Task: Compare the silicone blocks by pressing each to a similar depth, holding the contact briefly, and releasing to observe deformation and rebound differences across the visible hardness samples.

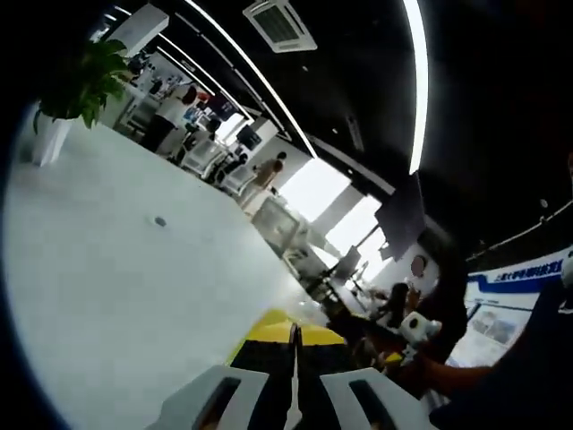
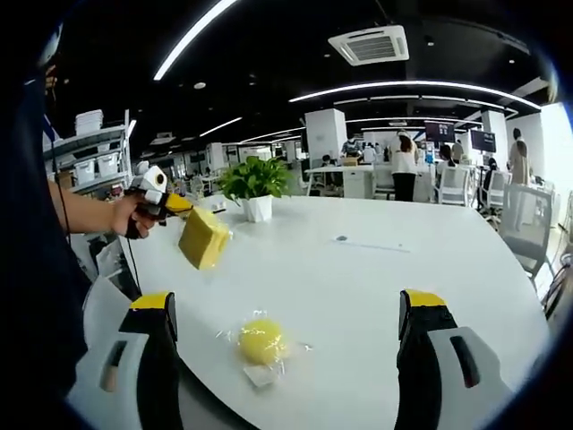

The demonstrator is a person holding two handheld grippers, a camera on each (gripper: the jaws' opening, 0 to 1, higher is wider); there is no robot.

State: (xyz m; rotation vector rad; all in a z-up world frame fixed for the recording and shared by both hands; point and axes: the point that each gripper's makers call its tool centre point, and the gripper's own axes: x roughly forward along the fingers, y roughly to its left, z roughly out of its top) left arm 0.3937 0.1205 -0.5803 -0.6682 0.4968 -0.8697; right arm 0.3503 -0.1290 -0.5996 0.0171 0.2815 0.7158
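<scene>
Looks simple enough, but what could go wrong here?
The left tongs hold a yellow block in the air above the white table; a loose grip could drop it. The yellow ball, in clear wrapping, lies near the table's edge, so a nudge might roll it off.

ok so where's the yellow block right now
In the right gripper view the yellow block is held up off the white table in the left gripper, at left, near the potted plant.

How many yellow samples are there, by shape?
Yellow block, held off the table in the left gripper: 1
Yellow round sample in clear wrap, on the white table: 1
Total: 2
</scene>
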